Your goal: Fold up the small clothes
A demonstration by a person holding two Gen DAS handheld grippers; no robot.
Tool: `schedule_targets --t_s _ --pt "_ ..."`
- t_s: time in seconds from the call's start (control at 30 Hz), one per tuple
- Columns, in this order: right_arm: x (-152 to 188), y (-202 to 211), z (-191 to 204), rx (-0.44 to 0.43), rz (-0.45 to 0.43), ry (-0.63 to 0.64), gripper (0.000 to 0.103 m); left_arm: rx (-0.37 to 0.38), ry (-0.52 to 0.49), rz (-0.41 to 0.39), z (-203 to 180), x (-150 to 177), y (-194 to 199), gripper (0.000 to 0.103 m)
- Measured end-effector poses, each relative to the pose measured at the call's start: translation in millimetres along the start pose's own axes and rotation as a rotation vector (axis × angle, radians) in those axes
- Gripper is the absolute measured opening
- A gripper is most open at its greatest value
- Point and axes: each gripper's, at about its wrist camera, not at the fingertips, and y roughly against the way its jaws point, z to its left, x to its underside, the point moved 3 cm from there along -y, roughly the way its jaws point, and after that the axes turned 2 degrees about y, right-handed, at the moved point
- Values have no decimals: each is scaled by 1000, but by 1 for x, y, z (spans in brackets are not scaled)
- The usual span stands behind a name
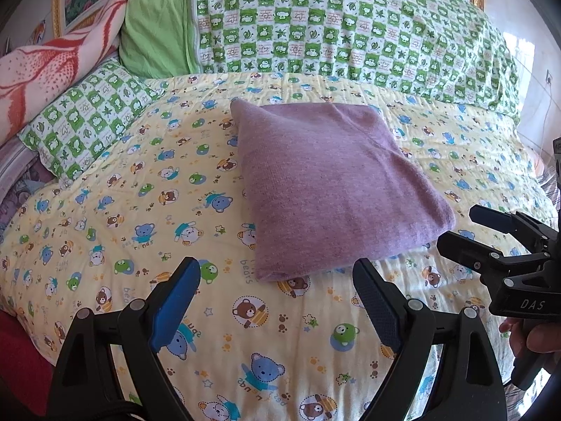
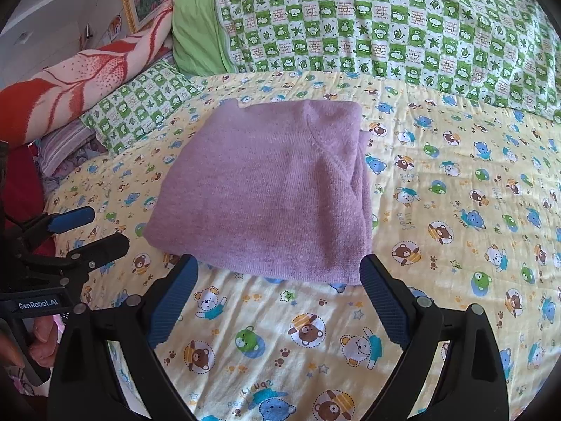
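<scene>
A purple knit garment (image 1: 326, 186) lies folded into a compact rectangle on the yellow bear-print sheet (image 1: 122, 210); it also shows in the right wrist view (image 2: 266, 189). My left gripper (image 1: 277, 273) is open and empty, just in front of the garment's near edge. My right gripper (image 2: 278, 270) is open and empty, its fingertips flanking the garment's near edge without holding it. The right gripper also shows at the right edge of the left wrist view (image 1: 463, 228), close to the garment's right corner. The left gripper shows at the left of the right wrist view (image 2: 105, 228).
A green checked quilt (image 1: 350, 28) is heaped along the far side of the bed. A matching green pillow (image 1: 84, 122) and a red-and-cream blanket (image 1: 49, 66) lie at the left. A gold-framed picture (image 1: 59, 0) hangs on the wall behind.
</scene>
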Motion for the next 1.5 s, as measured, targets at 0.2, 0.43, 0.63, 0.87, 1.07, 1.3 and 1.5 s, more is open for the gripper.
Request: schedule_targets --t_s 0.2,0.43,0.63,0.87,1.07,1.3,1.5 --pt "0 3 -2 1 -4 -5 94 -2 -6 1 -4 0 1 89" --pt "0 5 -1 -1 -8 -6 94 -5 -9 -3 -6 0 2 89" --pt "-3 6 -1 -5 -13 -4 94 -2 -10 -3 -6 -1 3 89" --pt "-8 7 -1 -9 -25 -1 95 -5 -7 -8 -8 -2 6 89" --pt "-13 7 -1 -15 -29 4 95 -7 -2 -11 -9 -6 7 89" --pt "-15 6 -2 -16 -31 4 95 -9 -4 -14 -10 -9 5 89" --pt "-20 4 -4 -25 -32 5 95 -20 -3 -12 -10 -16 2 89"
